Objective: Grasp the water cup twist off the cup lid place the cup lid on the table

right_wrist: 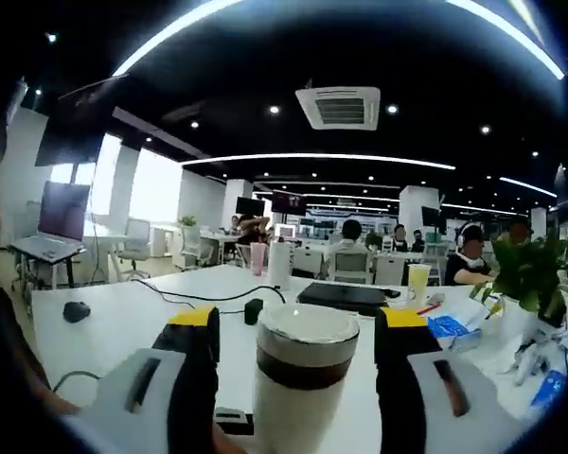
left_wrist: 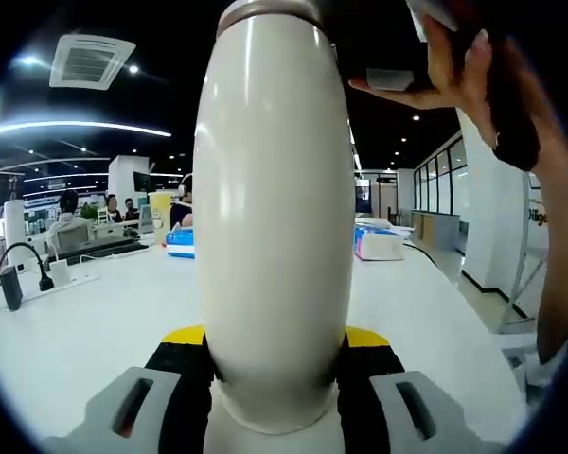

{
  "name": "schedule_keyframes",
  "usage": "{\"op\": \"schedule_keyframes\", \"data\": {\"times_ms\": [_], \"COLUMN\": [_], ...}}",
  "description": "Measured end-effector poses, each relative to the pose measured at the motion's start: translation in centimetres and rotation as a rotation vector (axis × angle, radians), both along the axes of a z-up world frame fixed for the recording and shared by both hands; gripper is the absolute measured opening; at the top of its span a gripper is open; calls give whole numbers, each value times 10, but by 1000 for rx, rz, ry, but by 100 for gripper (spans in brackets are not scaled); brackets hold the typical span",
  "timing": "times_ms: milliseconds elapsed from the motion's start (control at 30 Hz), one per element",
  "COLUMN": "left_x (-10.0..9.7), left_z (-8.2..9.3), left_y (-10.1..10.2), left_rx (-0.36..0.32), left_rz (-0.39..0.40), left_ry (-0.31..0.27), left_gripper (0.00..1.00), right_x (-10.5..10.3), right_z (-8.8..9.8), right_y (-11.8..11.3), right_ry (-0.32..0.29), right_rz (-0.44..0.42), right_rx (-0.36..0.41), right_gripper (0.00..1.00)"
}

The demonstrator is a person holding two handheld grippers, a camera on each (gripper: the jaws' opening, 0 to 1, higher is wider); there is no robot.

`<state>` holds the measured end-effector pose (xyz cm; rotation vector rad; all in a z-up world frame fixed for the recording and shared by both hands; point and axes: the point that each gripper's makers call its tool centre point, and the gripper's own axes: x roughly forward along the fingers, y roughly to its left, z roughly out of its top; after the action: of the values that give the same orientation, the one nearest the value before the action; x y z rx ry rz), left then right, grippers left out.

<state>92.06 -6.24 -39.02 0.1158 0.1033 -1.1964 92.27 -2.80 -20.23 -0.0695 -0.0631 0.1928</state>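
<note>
The left gripper (left_wrist: 273, 383) clamps the cream water cup (left_wrist: 270, 208) upright above the white table (left_wrist: 85, 322), steadying it so the right gripper (right_wrist: 296, 331), jaws wide, can close around the cup lid (right_wrist: 306, 329)

The cup (right_wrist: 298, 392) stands upright between the two jaws of the right gripper (right_wrist: 298, 352), its lid (right_wrist: 308, 326) seated on top above a dark band. The jaws stand apart, clear of the cup sides. Behind the cup, a laptop (right_wrist: 346, 295) lies on the white table (right_wrist: 114, 326). A mouse (right_wrist: 76, 311) rests left of the cup.
</note>
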Motion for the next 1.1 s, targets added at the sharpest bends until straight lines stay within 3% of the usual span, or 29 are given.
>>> {"op": "schedule_keyframes", "data": {"times_ms": [567,1100], "left_x": [0,-3], "left_z": [0,0], "left_y": [-1,0], "left_rx": [2,3], "left_rz": [-1,-7], "left_ry": [-1,-1], "left_gripper": [52,52], "right_x": [4,-4], "right_z": [-1,-2], "right_y": [-11,-3], "right_ry": [4,26], "right_rz": [-8,170], "right_rx": [37,23], "right_gripper": [48,46]}}
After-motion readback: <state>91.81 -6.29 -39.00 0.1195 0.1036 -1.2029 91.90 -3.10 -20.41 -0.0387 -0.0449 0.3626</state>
